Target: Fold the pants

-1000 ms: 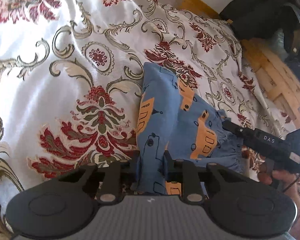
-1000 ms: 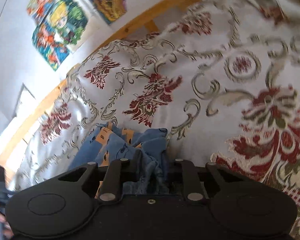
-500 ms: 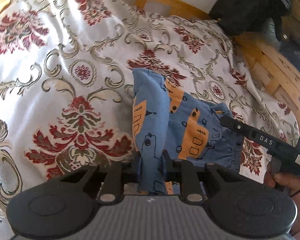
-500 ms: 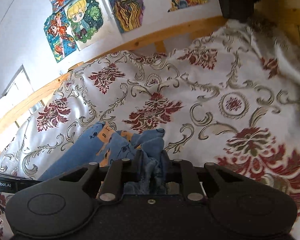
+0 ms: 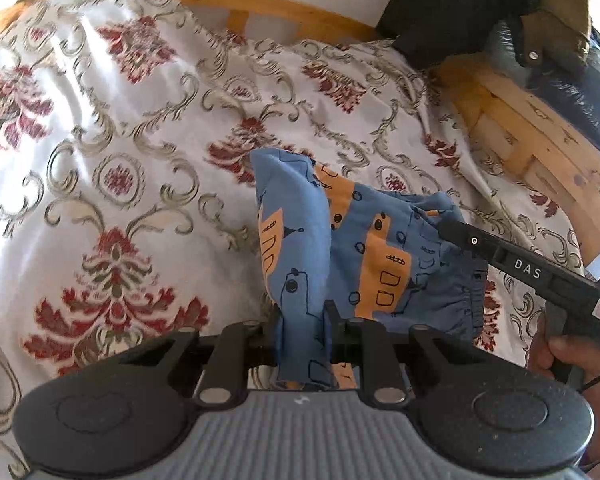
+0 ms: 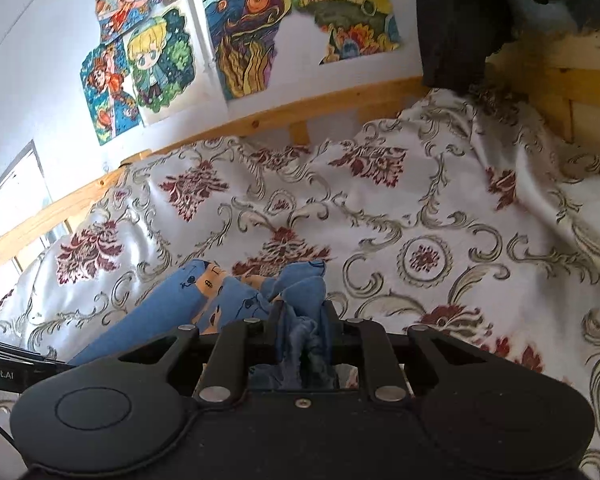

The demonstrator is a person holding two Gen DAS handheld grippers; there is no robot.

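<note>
Left wrist view, scene: A pair of blue children's pants (image 5: 340, 240), printed with orange vehicles, hangs above a floral bedspread (image 5: 112, 152) on a wooden-framed bed (image 5: 540, 132).
Left wrist view, step: The garment is up off the bed and held from two sides, which reads as the lift-and-straighten stage ahead of a fold.
Left wrist view, fingers: The left gripper (image 5: 302, 336) has its fingers drawn in tight on a bunched edge of the cloth, which runs up between them.
Left wrist view, other tool: The right gripper (image 5: 444, 226) reaches in from the right, its tip at the gathered waistband; a hand (image 5: 560, 356) grips its handle.
Left wrist view, surroundings: Dark jackets (image 5: 500, 12) are heaped on the bed frame's far corner.

Right wrist view, scene: The pants (image 6: 220, 300) trail off to the left, above the bedspread (image 6: 420, 220); drawings (image 6: 240, 32) are pinned to the wall behind.
Right wrist view, fingers: The right gripper (image 6: 304, 332) is closed down on a crumpled wad of the blue fabric, with little gap showing between its fingers.
Right wrist view, next move: Judging by the slack and creases, the two grips probably need to draw apart to tauten the cloth, then lower it flat onto the bedspread before any fold is made.
Right wrist view, risk: The wadded hold may carry wrinkles into the fold.
</note>
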